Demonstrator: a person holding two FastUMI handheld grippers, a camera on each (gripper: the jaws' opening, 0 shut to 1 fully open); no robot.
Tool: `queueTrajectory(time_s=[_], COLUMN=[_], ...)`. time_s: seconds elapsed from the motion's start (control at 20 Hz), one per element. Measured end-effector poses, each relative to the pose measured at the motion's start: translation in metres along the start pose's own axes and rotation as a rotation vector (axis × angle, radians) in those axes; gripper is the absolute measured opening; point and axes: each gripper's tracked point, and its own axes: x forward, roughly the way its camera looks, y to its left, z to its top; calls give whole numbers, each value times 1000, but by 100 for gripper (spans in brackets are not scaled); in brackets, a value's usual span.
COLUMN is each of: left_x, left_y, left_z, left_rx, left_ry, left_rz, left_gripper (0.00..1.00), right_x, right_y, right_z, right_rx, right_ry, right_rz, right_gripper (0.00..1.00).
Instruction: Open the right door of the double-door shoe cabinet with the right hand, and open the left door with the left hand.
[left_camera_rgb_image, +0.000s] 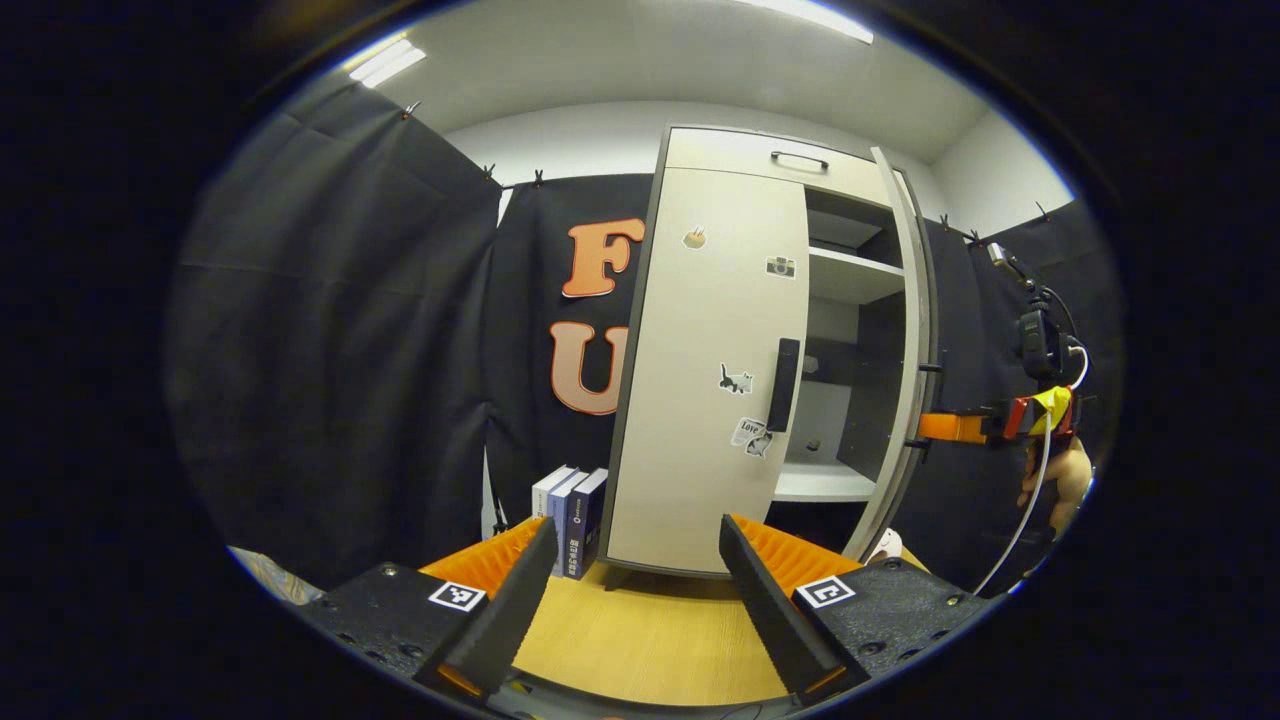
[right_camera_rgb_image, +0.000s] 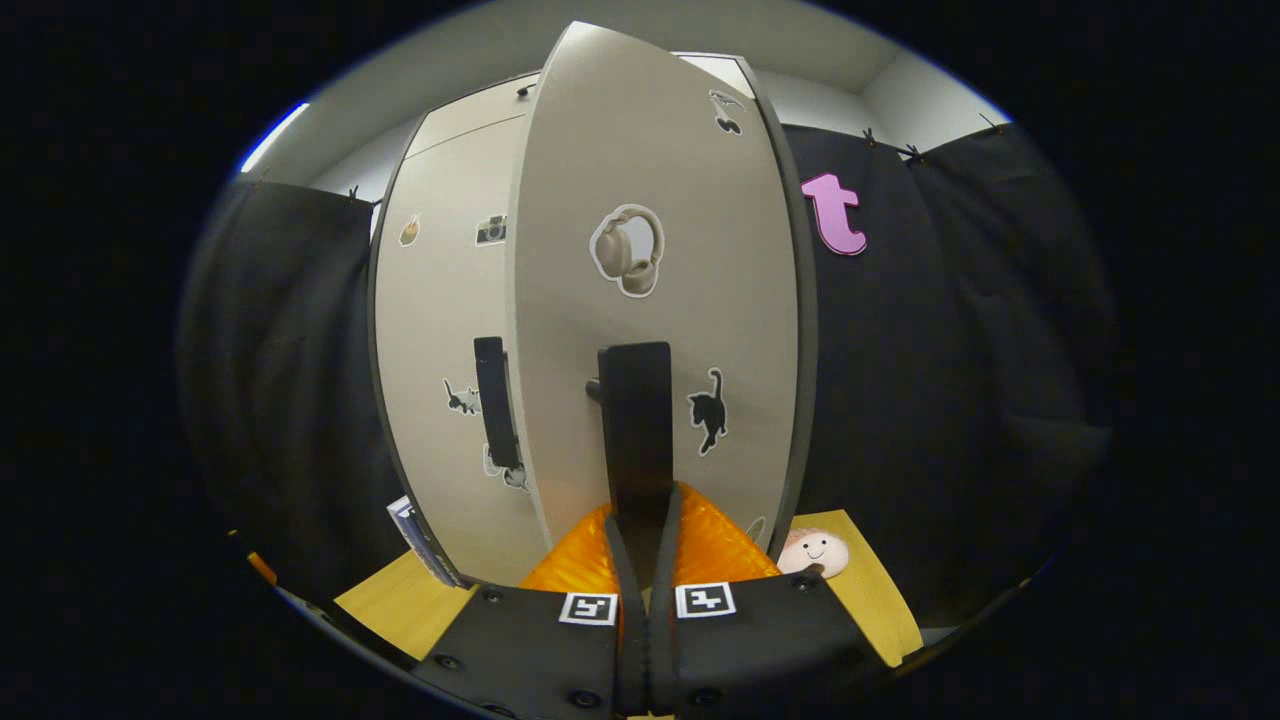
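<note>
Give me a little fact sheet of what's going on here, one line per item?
Cabinet: tall beige double-door shoe cabinet standing on a light wooden table
Right door: swung open, shelves visible inside
Left door: closed
Right tool: shut on the black vertical handle of the right door
Left tool: open, apart from the cabinet, facing the left door's black handle
Beside the cabinet: upright books, small smiling plush toy

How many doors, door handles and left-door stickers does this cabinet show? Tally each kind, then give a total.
Doors: 2, left door and right door
Door handles: 2, left handle and right handle
Left-door stickers: 4
Total: 8
</note>
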Motion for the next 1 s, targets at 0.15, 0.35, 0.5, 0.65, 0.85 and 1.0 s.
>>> queueTrajectory(time_s=[0.15,0.35,0.5,0.65,0.85,1.0], left_x=[-3,-4,-4,-5,-4,-1], left_y=[-10,-15,-27,-35,-45,-56], left_z=[4,14,18,19,21,24], left_rx=[-2,34,27,32,26,29], left_ry=[-7,-29,-32,-34,-31,-35], left_rz=[-1,12,-3,-15,-30,-47], left_gripper=[97,98,97,97,97,97], right_x=[-5,-9,-11,-11,-14,-15], right_y=[-9,-18,-26,-31,-37,-44], right_z=[1,0,1,2,2,3], right_rx=[3,8,3,21,16,17], right_ry=[-9,-10,-19,-29,-24,-31], right_rz=[-19,-48,-75,-90,-94,-105], right_gripper=[8,8,8,8,7,7])
